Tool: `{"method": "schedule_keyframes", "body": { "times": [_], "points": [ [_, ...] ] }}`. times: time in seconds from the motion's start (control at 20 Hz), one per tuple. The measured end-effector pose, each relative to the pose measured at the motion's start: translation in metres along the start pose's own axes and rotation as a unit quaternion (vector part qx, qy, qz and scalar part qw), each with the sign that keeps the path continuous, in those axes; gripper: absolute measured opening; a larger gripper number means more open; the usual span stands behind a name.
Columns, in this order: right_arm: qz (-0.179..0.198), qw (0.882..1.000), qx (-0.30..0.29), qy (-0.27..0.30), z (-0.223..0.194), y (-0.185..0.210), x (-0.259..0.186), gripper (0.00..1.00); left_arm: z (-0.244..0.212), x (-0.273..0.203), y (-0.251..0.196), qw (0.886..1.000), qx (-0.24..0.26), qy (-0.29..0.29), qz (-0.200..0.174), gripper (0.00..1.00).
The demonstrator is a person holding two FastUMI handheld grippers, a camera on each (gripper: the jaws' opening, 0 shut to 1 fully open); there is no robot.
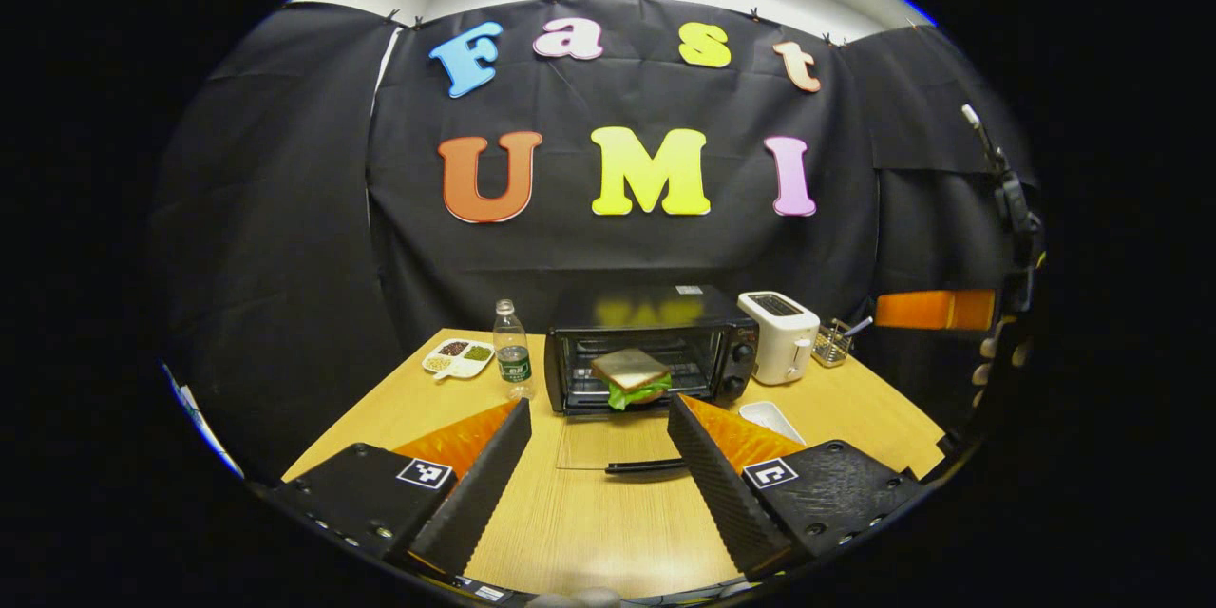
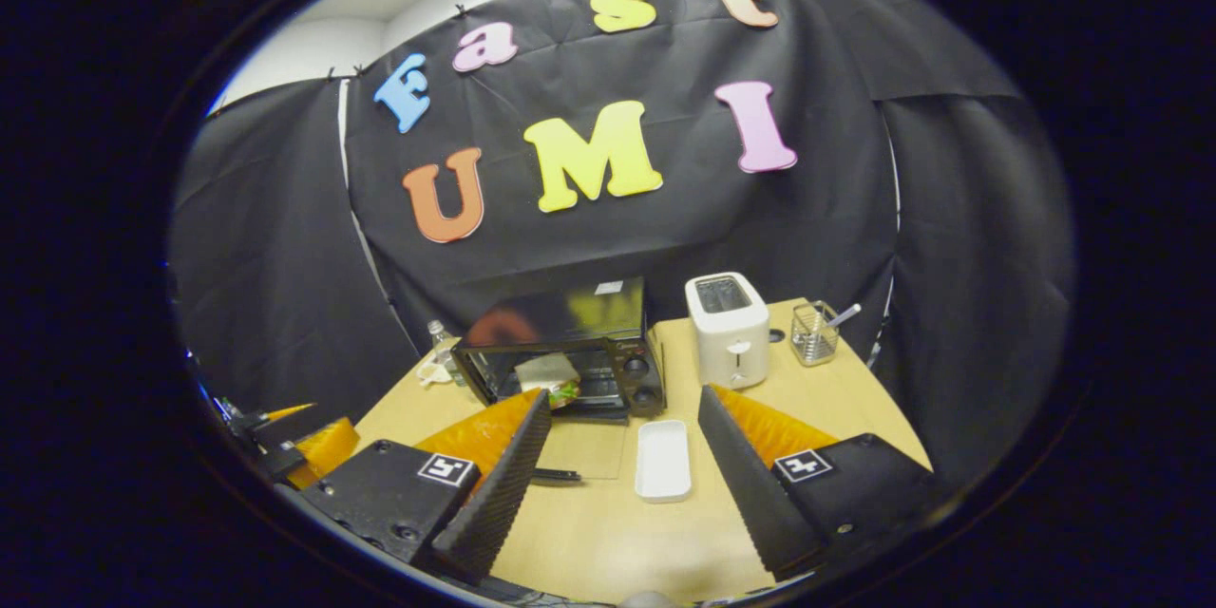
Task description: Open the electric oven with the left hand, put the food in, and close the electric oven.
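left to right across the worktop [image 1: 589, 513]: a sectioned snack dish [image 1: 459, 357] at ten o'clock of the oven, a water bottle [image 1: 513, 351] just beside the oven's left wall, then the electric oven [image 1: 655, 351], a white toaster [image 1: 779, 334] at its three o'clock and a wire utensil basket [image 1: 832, 342] beyond that.

oven door [image 1: 608, 442] lies folded down flat toward the camera, handle [image 1: 646, 466] at its near edge. the sandwich [image 1: 631, 377] sits on the rack inside the cavity, at the mouth, its front corner and lettuce apparently reaching the door line (depth is hard to judge here). an empty white tray [image 2: 663, 459] rests on the worktop at the oven's five o'clock.

left gripper [image 1: 598, 442]: jaws spread wide, holding nothing, hanging above the handle end of the door. right gripper [image 2: 622, 437]: jaws likewise apart and empty, well back from the oven.

judgement: food is in; closing is the step in hand. recommend bringing the left gripper down under the handle at six o'clock of the door, lifting in an arc about the hinge, and confirming the sandwich clears the glass before pressing the door home. keep the oven from sliding back.
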State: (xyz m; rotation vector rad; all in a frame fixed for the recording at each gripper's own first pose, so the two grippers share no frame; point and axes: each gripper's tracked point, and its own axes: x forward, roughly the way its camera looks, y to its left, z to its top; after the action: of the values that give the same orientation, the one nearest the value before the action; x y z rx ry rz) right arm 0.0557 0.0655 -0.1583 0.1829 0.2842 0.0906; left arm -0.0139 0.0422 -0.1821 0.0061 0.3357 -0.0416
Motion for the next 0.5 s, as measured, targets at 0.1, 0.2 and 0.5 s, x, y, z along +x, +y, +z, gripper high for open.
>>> {"method": "schedule_keyframes", "body": {
  "times": [0.1,0.2,0.5],
  "points": [
    [0.006,1.0,-0.016,0.007,0.002,-0.011,-0.015,1.0,-0.023,0.009,-0.012,1.0,0.002,0.02,0.0,0.95],
    [0.005,1.0,-0.02,0.011,0.005,-0.023,-0.027,1.0,-0.043,0.019,-0.026,0.999,0.002,0.041,-0.001,0.95],
    [-0.017,0.999,-0.032,0.013,0.013,-0.055,-0.047,1.0,-0.11,0.052,-0.061,0.995,-0.011,0.101,-0.014,0.96]
  ]
}}
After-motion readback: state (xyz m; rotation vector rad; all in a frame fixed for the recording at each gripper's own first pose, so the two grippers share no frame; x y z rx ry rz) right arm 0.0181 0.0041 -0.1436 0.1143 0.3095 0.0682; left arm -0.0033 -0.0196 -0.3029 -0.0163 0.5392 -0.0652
